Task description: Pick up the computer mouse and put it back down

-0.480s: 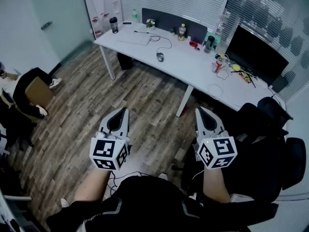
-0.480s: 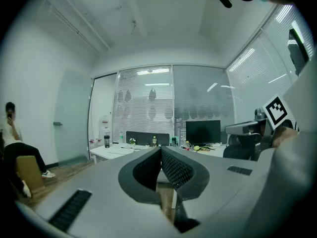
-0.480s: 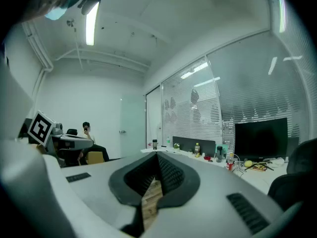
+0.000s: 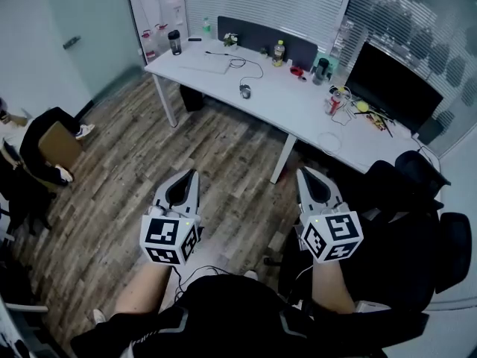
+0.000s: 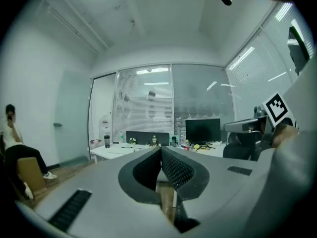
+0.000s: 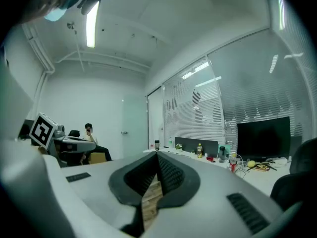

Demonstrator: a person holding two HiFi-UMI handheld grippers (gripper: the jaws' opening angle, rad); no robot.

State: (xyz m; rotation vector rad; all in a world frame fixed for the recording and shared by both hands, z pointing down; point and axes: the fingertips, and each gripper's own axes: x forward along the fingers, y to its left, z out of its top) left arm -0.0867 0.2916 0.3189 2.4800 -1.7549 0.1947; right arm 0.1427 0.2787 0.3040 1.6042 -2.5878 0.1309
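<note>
A small dark computer mouse (image 4: 245, 90) lies on the long white desk (image 4: 298, 114) across the room, its cable running back to the left. My left gripper (image 4: 194, 173) and right gripper (image 4: 302, 171) hang side by side over the wooden floor, well short of the desk. Both are shut with nothing between their jaws. In the left gripper view the closed jaw tips (image 5: 161, 148) point at the desk. The right gripper (image 6: 157, 154) is likewise shut and level. The mouse is too small to pick out in either gripper view.
On the desk stand a black monitor (image 4: 391, 85), a yellow bottle (image 4: 279, 51), a dark tumbler (image 4: 174, 41), a laptop (image 4: 206, 63) and cables. A black office chair (image 4: 406, 200) stands right of me. A seated person (image 4: 33, 151) is at the left. A glass door is at the far left.
The view has shifted slightly; the desk sits a little higher in the picture. Both grippers stay shut and almost in the same place.
</note>
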